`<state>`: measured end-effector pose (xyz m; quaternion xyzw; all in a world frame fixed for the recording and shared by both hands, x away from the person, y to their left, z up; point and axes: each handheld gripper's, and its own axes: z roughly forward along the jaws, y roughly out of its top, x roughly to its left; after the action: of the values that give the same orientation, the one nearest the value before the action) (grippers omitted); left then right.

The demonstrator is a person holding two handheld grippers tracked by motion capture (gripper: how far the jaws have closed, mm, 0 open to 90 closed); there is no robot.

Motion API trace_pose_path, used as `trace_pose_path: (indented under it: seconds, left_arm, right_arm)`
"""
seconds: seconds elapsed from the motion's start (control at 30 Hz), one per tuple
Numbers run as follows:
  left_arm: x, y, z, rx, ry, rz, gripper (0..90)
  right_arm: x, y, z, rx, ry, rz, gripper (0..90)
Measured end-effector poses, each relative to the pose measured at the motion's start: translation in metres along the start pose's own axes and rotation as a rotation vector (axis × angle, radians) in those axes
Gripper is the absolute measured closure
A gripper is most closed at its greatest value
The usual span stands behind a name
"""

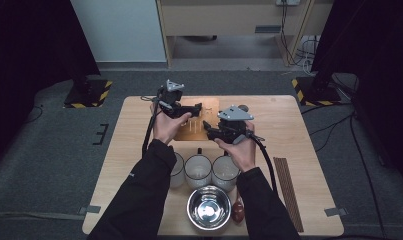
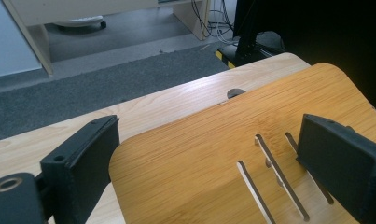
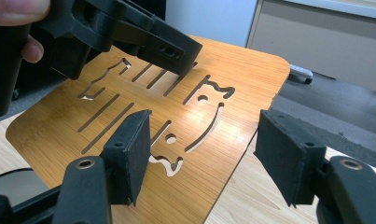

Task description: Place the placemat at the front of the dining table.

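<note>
Black sleeves [image 1: 139, 200]; black grippers, grey plates, black cables

One bamboo board [image 1: 196, 125] lies at the bench's far edge. Three white cups [image 1: 198, 170] stand in a row near the front edge, with one steel bowl [image 1: 208, 208] before them.

No readable text, label, brand, number or sign appears on anything here.

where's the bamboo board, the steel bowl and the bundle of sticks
bamboo board [image 3: 232, 79], right gripper view, bare top near the far corner
steel bowl [image 1: 209, 207], high view, inside of the bowl
bundle of sticks [image 1: 287, 190], high view, middle of its length
</note>
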<state>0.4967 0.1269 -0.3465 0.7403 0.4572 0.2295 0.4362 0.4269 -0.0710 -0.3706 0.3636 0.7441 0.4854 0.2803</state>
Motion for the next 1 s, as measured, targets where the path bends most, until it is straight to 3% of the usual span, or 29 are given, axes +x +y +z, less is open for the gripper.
trace_pose_path:
  seconds: [0.3, 1.0]
  left_arm:
    - [0.003, -0.003, 0.024, 0.015, 0.014, 0.004, 6.2]
    - [0.010, -0.018, 0.076, 0.059, 0.020, 0.007, 6.2]
  right_arm:
    - [-0.015, -0.011, 0.017, 0.015, -0.010, -0.007, 36.1]
    - [-0.041, -0.037, 0.053, 0.086, -0.004, 0.034, 36.2]
